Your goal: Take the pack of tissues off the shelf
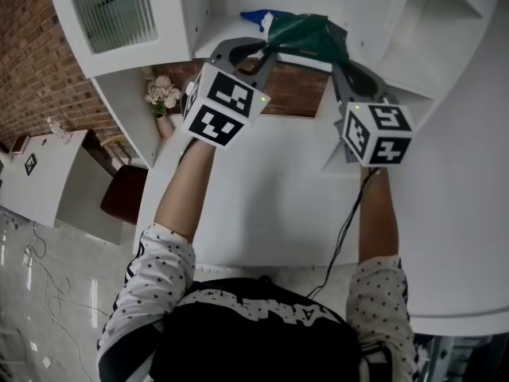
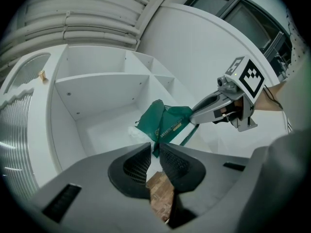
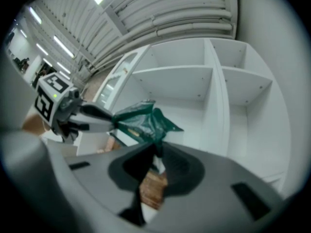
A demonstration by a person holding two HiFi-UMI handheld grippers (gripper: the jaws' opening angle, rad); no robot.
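Fingers (image 2: 137, 165) of my left gripper (image 2: 154, 151) and right gripper (image 3: 158, 152) each pinch one end of the green tissue pack (image 1: 306, 32), which hangs just in front of the shelf (image 2: 97, 89). Risk: if my hands pull apart, the thin wrapper may tear or slip and the pack would drop.

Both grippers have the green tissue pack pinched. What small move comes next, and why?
Probably draw both grippers back together, toward the person. The left gripper and right gripper each pinch one end of the pack of tissues, which hangs between them close to the shelf. An even pull should clear it without straining the wrapper.
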